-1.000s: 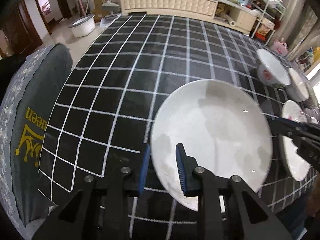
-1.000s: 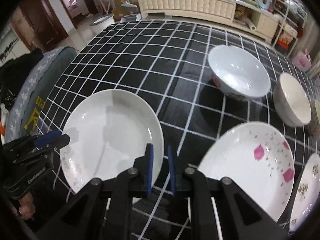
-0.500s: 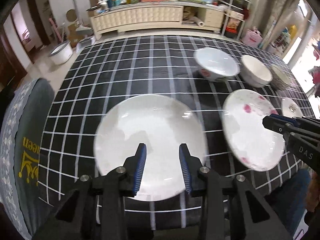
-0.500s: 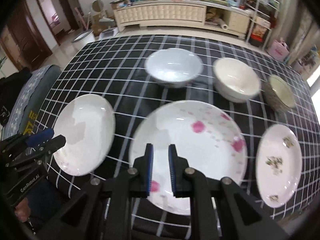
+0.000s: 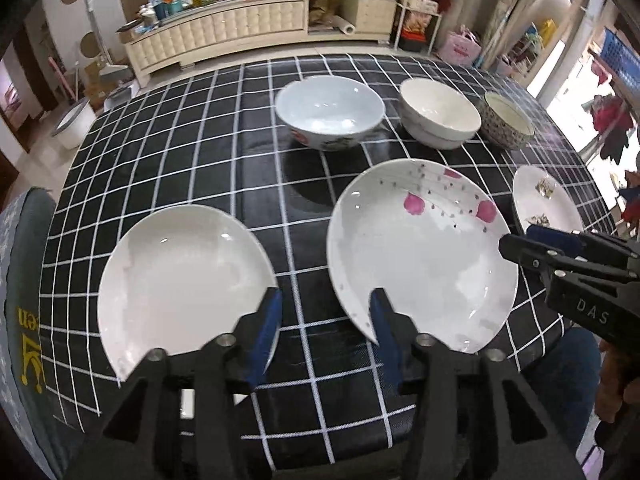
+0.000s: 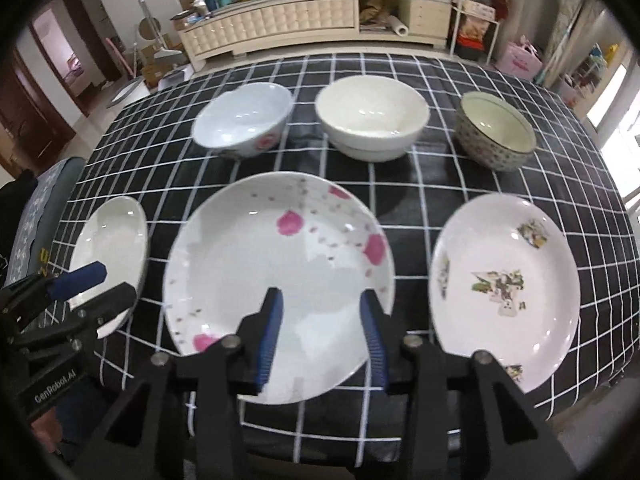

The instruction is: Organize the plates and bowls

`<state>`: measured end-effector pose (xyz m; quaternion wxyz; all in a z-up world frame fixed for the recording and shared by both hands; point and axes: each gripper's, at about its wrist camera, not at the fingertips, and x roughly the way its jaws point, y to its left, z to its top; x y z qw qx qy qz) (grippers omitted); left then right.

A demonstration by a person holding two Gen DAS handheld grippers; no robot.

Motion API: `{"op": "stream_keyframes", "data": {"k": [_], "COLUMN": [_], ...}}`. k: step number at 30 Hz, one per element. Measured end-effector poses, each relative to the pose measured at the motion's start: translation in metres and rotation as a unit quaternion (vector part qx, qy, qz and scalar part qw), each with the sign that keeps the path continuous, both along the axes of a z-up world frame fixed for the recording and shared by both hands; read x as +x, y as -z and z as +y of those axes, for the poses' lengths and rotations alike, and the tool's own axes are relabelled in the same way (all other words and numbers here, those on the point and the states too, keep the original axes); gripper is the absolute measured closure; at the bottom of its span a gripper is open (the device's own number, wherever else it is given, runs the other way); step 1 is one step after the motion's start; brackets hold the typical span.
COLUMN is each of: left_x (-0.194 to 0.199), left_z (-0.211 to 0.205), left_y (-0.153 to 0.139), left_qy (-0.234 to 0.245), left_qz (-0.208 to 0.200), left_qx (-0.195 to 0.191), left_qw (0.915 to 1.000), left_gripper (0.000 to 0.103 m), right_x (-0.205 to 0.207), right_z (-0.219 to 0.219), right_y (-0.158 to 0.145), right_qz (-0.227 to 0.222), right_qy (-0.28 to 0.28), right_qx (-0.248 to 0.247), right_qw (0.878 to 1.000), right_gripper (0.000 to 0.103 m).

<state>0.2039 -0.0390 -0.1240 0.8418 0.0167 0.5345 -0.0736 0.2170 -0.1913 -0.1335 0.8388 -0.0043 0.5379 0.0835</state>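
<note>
- The left gripper hung at the bottom centre of its own view, jaws parted with only the black checked tablecloth between them; they had just been opening and gripped nothing.
- The plain white plate lay at lower left of that view, its near rim behind the left blue pad.
- The pink-flowered plate lay right of centre, apart from the plain one.
- The right gripper hovered over the near part of the pink-flowered plate, jaws spread and empty; they too had just been opening.
- A third plate with a green and brown print lay at the right of the right wrist view.
- Three bowls stood in a row behind the plates: a pale blue bowl at upper left, a cream bowl in the middle, a speckled bowl at upper right, none touching.
- A long cream cabinet ran across the top of the frame.
</note>
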Motion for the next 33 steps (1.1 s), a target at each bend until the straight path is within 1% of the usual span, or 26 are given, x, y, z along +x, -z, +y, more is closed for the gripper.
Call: {"op": "stream_keyframes", "data": {"k": [3, 11, 15, 24, 30, 33], "left_x": [0.007, 0.026, 0.033, 0.044, 0.046, 0.045], "left_z": [-0.006, -0.015, -0.014, -0.023, -0.024, -0.028], "left_y": [0.007, 0.032, 0.044, 0.059, 0.062, 0.067], "left_qy": [0.006, 0.009, 0.008, 0.022, 0.025, 0.030], "left_qz": [0.009, 0.032, 0.051, 0.056, 0.056, 0.060], "left_qx": [-0.001, 0.006, -0.009, 0.001, -0.008, 0.002], "left_qw": [0.9999, 0.9994, 0.9986, 0.9982, 0.9981, 0.9977], "left_gripper": [0.054, 0.053, 0.053, 0.053, 0.054, 0.055], "right_x": [0.004, 0.018, 0.025, 0.034, 0.032, 0.031], "right_z": [-0.007, -0.015, -0.014, -0.012, -0.009, -0.010], "right_y": [0.005, 0.027, 0.035, 0.052, 0.060, 0.060], "right_qz": [0.004, 0.030, 0.037, 0.049, 0.054, 0.054], "right_qy": [0.004, 0.007, 0.006, -0.002, -0.011, -0.010], "right_qx": [-0.002, 0.000, -0.001, -0.015, -0.006, -0.003], "right_qw": [1.000, 1.000, 0.999, 0.999, 0.998, 0.998], "right_gripper": [0.048, 0.048, 0.048, 0.048, 0.048, 0.048]}}
